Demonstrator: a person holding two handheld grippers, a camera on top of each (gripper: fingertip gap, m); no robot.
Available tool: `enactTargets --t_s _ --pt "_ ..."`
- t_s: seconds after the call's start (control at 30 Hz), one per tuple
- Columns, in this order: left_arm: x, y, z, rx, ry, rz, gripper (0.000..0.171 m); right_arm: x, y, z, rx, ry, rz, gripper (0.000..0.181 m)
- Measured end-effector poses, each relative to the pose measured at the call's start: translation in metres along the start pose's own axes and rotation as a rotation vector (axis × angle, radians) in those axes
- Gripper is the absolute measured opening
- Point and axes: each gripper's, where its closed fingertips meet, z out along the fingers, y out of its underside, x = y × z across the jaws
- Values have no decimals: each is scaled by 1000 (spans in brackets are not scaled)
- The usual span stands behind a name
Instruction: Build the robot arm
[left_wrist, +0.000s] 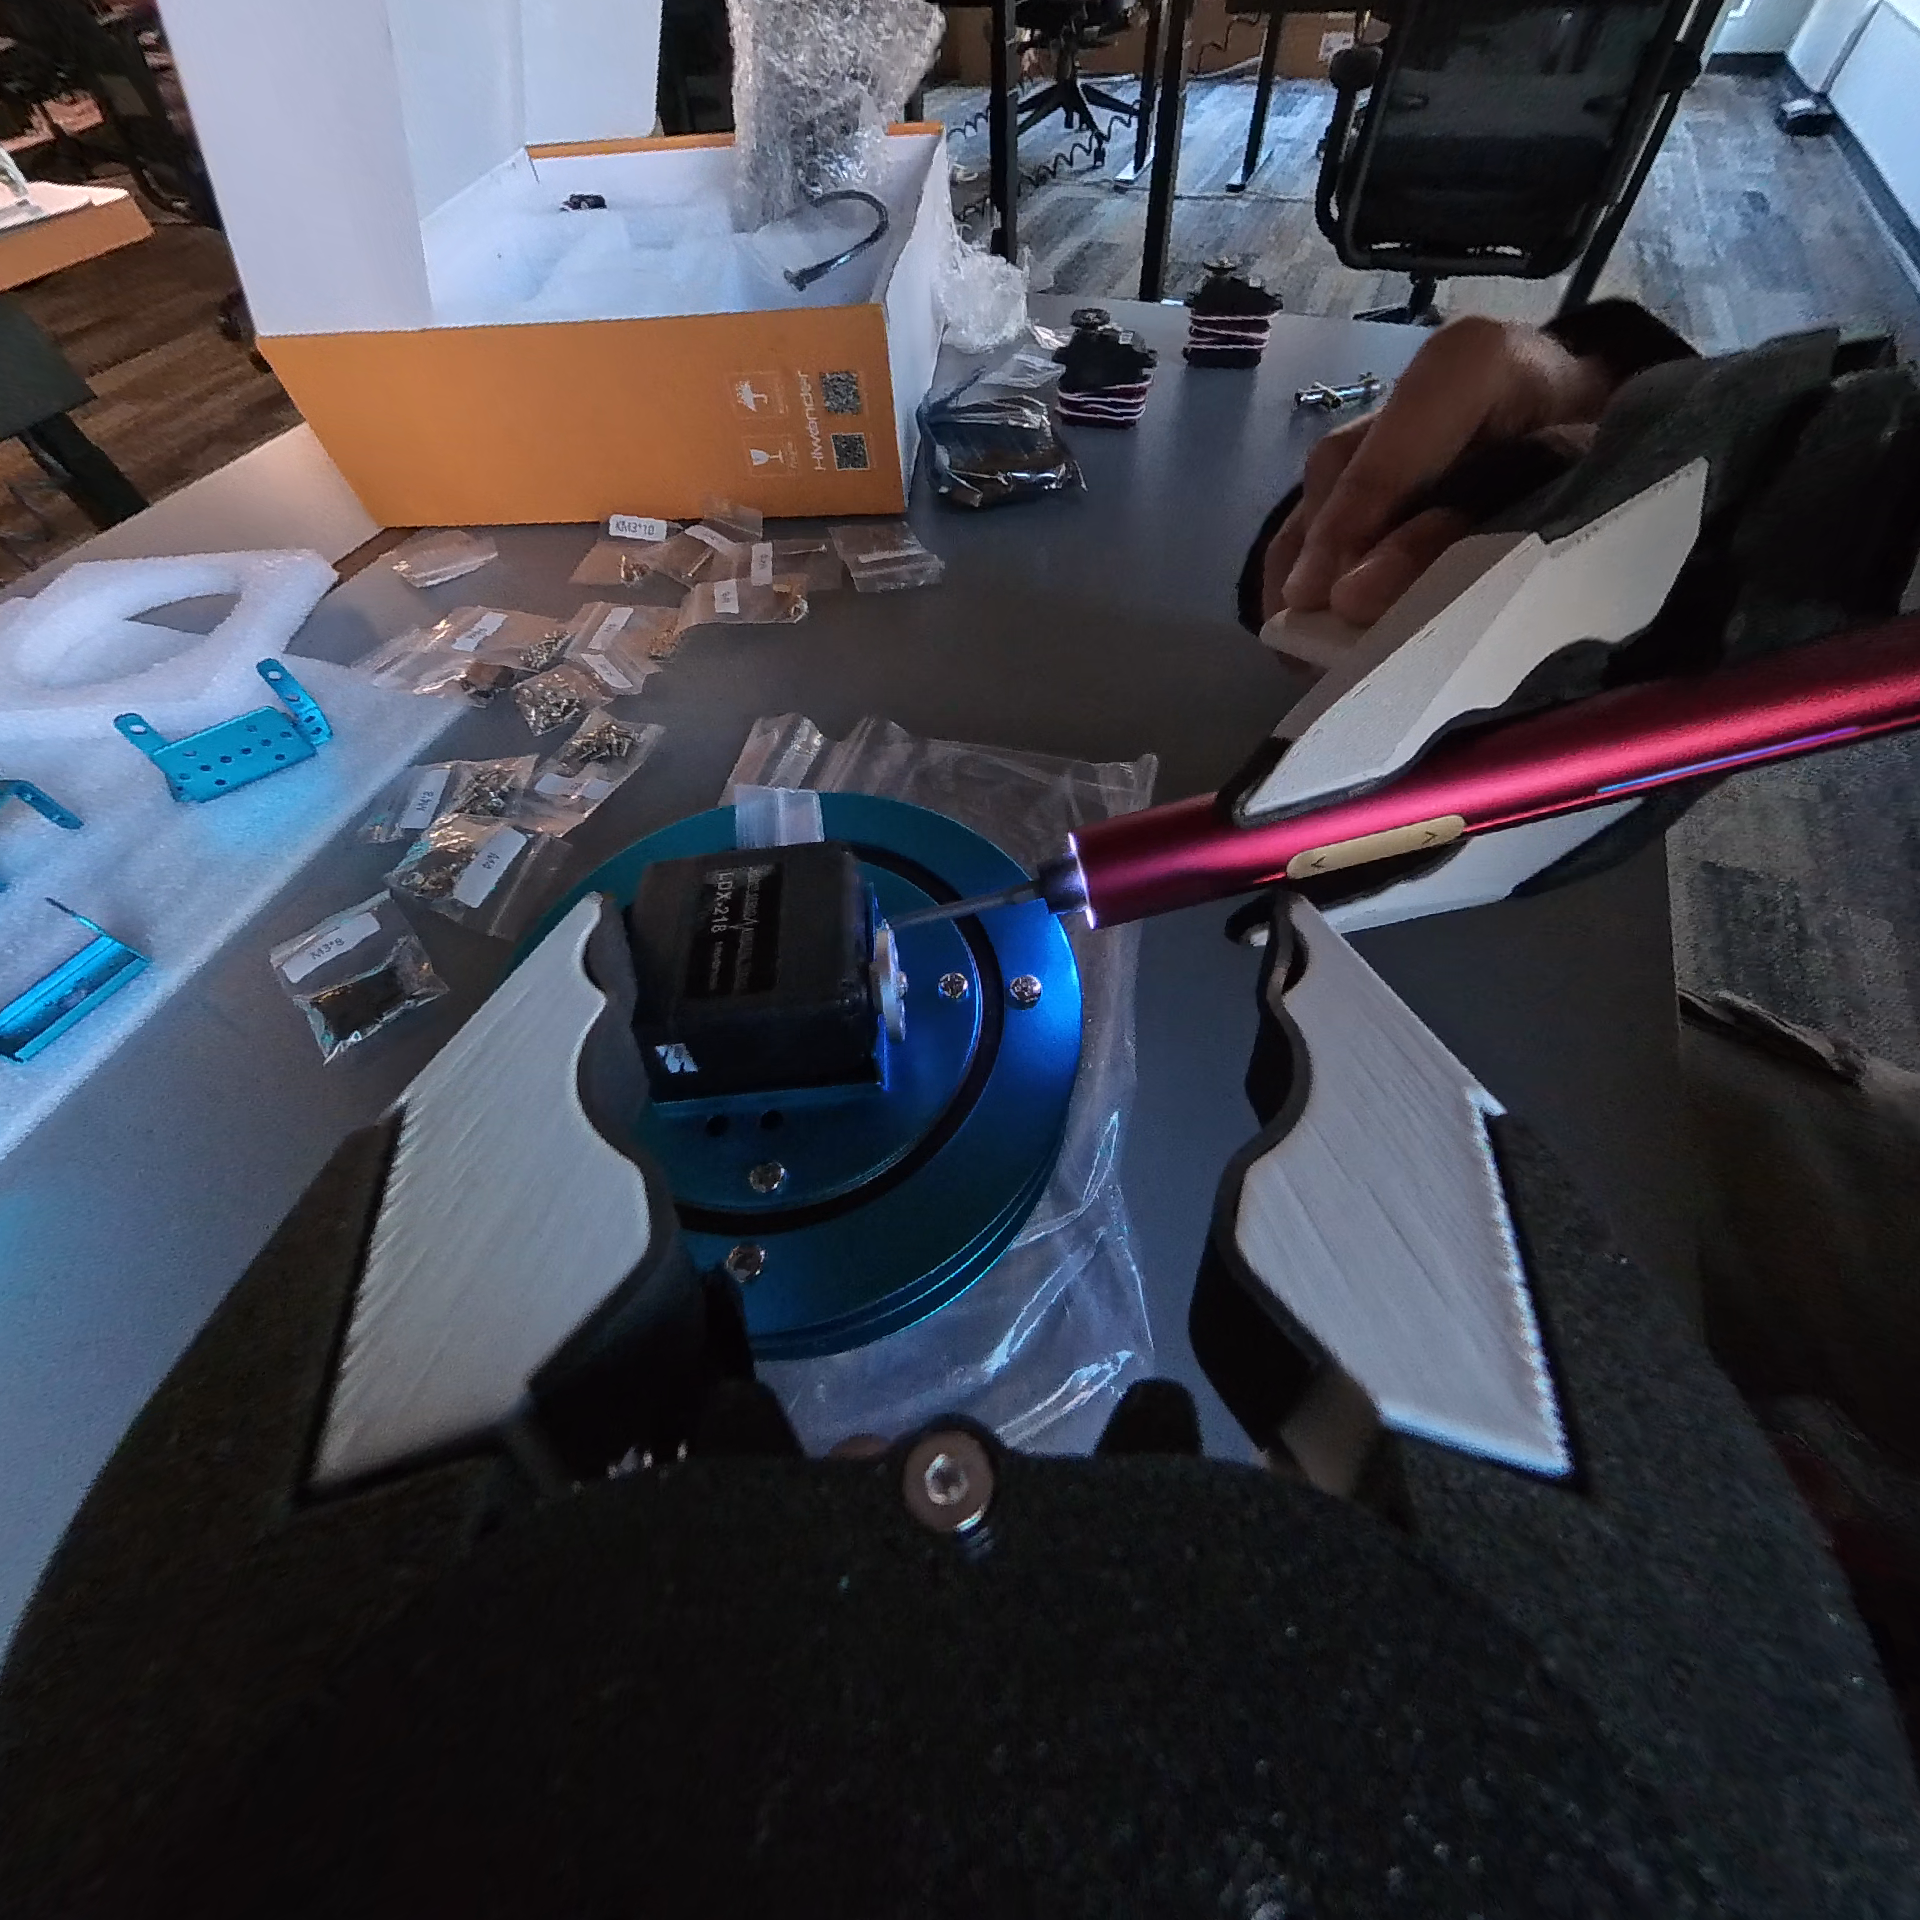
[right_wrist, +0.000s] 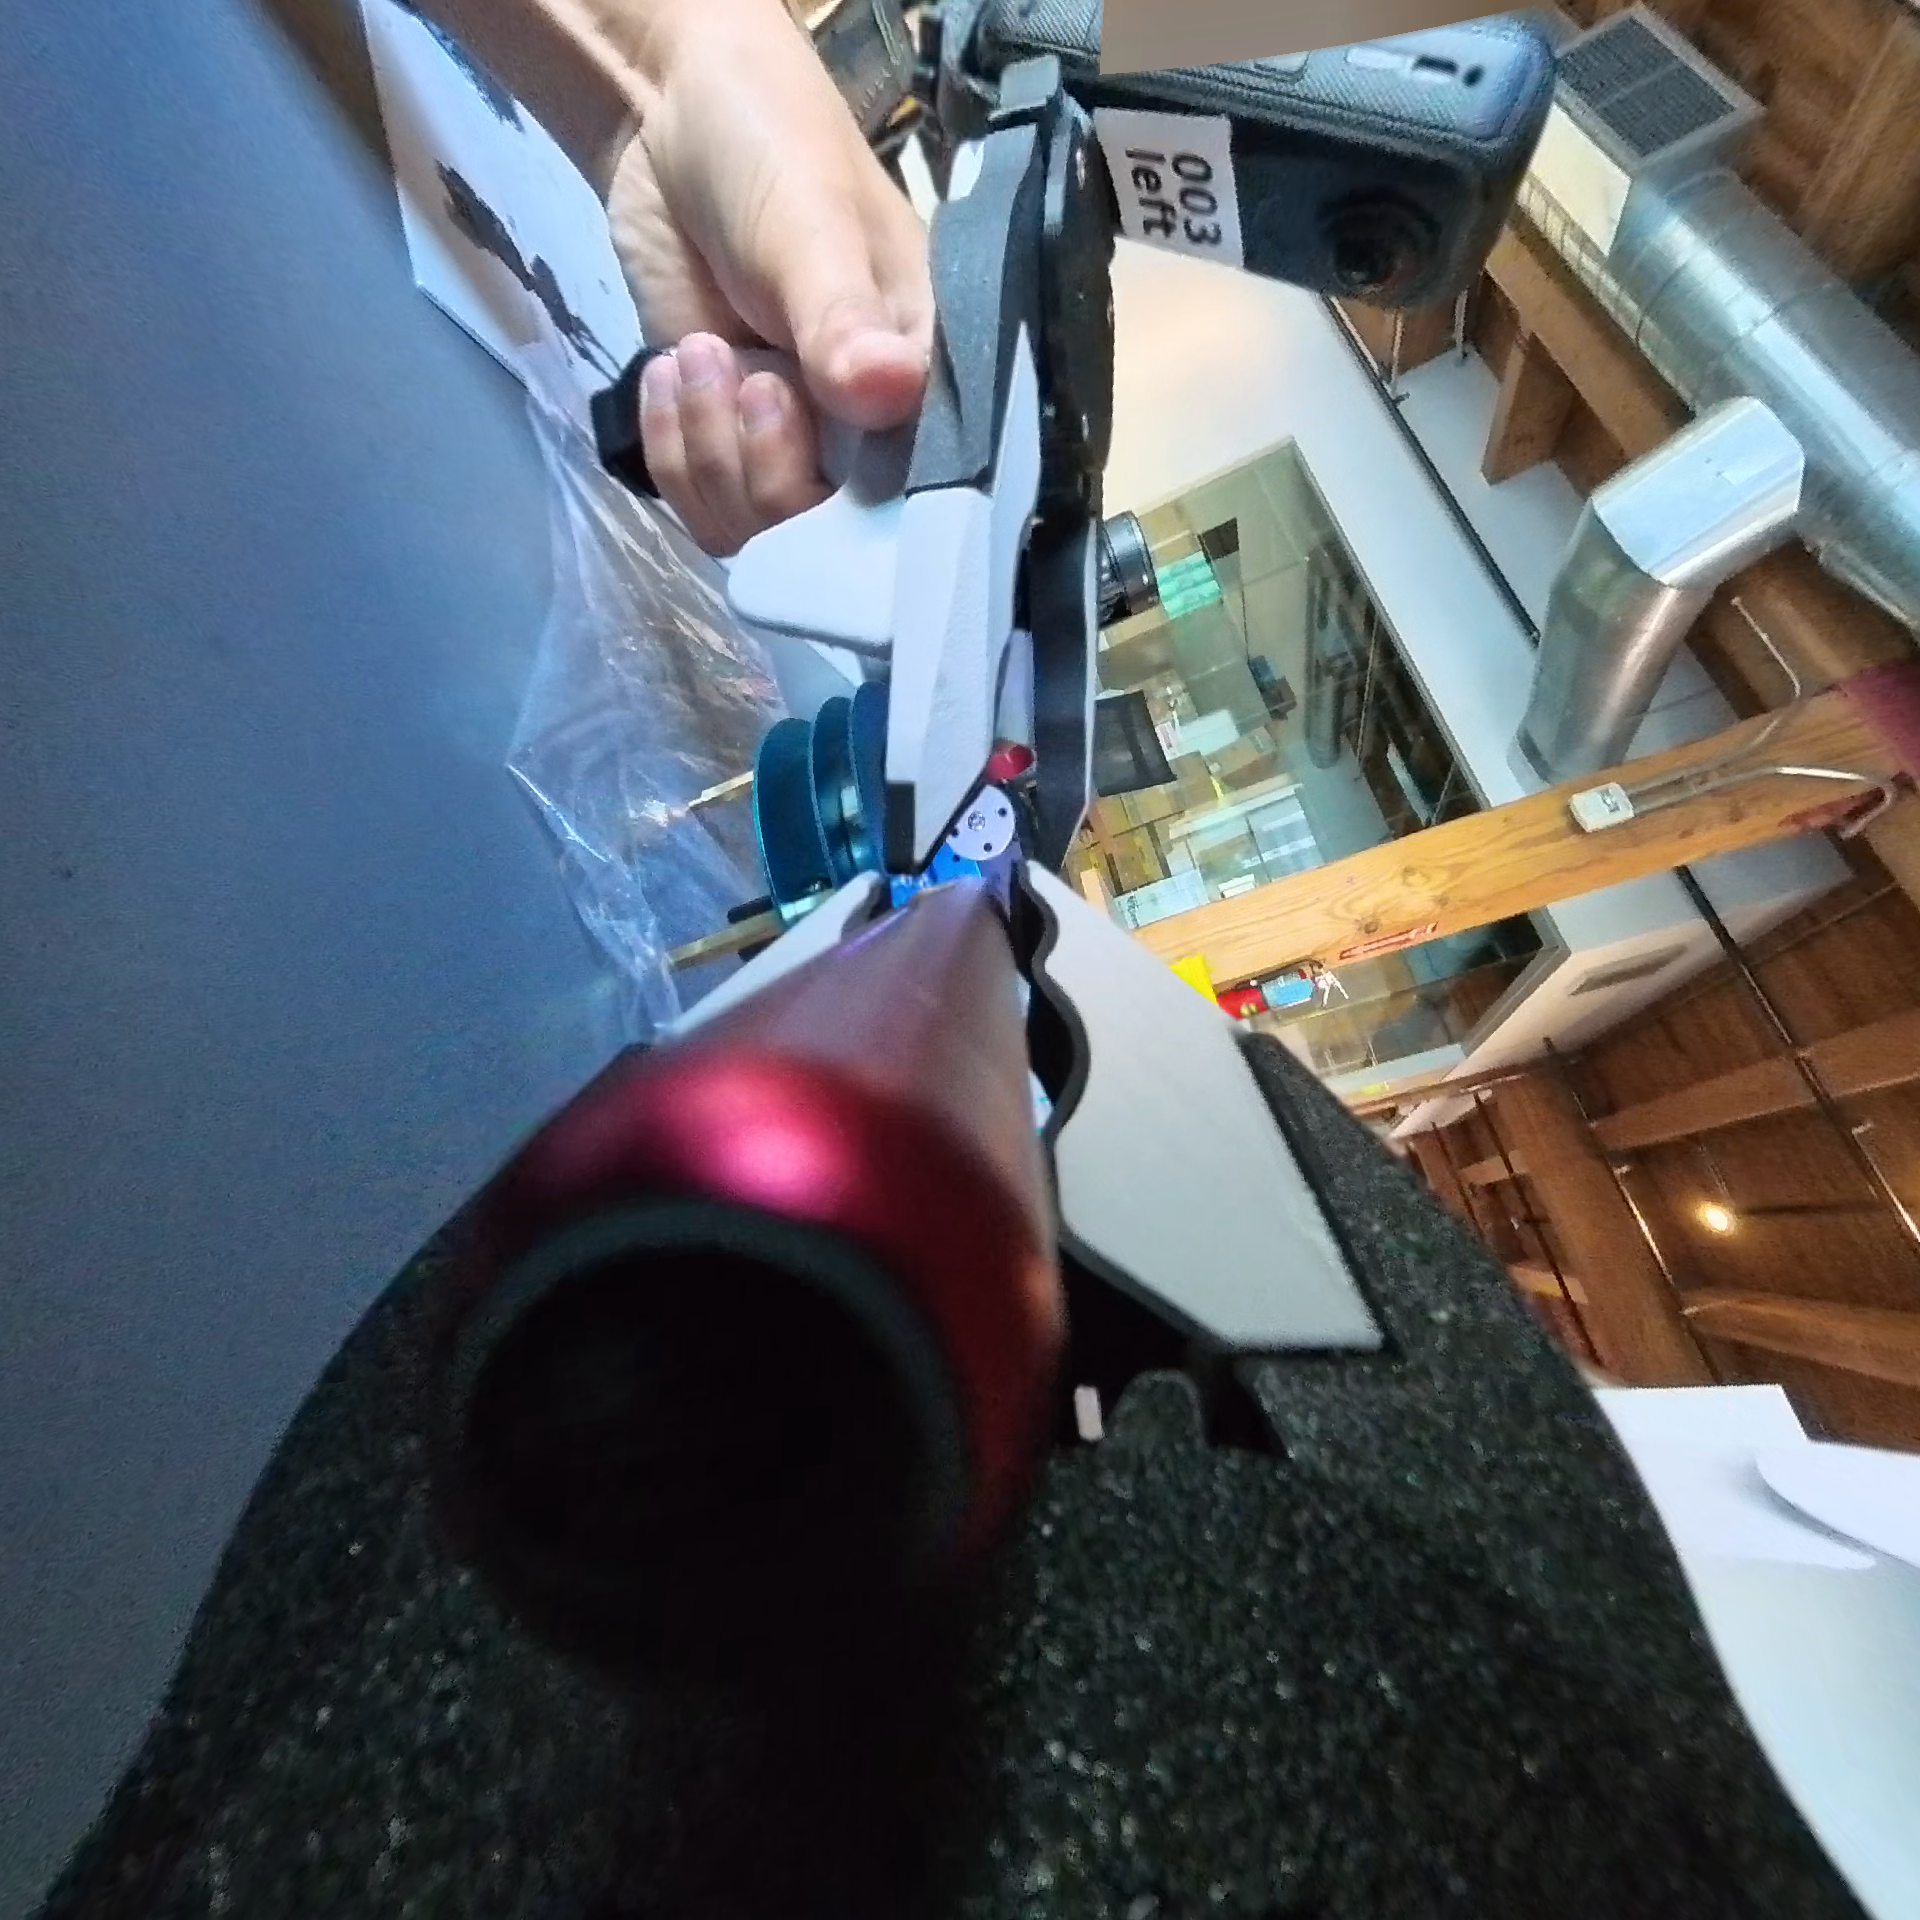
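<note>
Nearest the left wrist camera, the left gripper (left_wrist: 940, 940) stands with its jaws spread wide and grasping nothing; its left fingertip (left_wrist: 597, 935) is just beside a black servo motor (left_wrist: 758, 977). That servo sits in a blue bracket on a round blue metal base (left_wrist: 997, 1122), which rests on a clear plastic bag (left_wrist: 1091, 1226) on the grey table (left_wrist: 1091, 623).

Far left lies white foam packing (left_wrist: 125, 623) with a blue U-bracket (left_wrist: 223, 743) on it. Small bags of screws (left_wrist: 540, 686) are scattered between the foam and the base. Behind them stands an open orange box (left_wrist: 582, 416), and right of it two more black servos (left_wrist: 1107, 374).

From the right, the right gripper (left_wrist: 1262, 821) is clenched on a magenta electric screwdriver (left_wrist: 1455, 790). Its thin bit (left_wrist: 966, 907) reaches the white horn on the servo's side. A hand (left_wrist: 1434, 457) holds that gripper's handle.

In the right wrist view, the screwdriver (right_wrist: 831, 1122) runs forward between the fingers toward the blue base (right_wrist: 800, 800), with the left gripper (right_wrist: 987, 623) and the hand (right_wrist: 769, 270) holding it beyond.
</note>
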Motion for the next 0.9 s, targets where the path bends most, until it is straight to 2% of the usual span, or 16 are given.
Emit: enactTargets --t_s 0.17,0.27,0.47,0.57,0.63,0.7,0.8,0.87,0.9 --pt "-14 5 -10 -1 -26 0 113 4 7 0 -79 47 125 23" --pt "-26 -6 -30 78 -10 -71 108 4 10 -1 -131 77 188 22" --pt "-34 19 -31 -34 16 -89 97 3 14 0 -195 120 295 22" --pt "-33 30 -25 -74 7 -70 98 3 14 0 -218 143 354 22" --pt "-32 28 -27 -73 16 -80 97 3 14 0 -228 152 385 22" --pt "-39 15 -35 -10 -41 -82 91 3 14 0 -233 156 399 21" --pt "-19 -4 -45 100 -76 -117 66 3 15 0 -227 153 404 21" --pt "7 -7 -46 145 -104 -120 61 4 16 1 -219 148 416 22" --pt "18 -6 -47 166 -127 -153 52 4 17 1 -214 144 427 21"
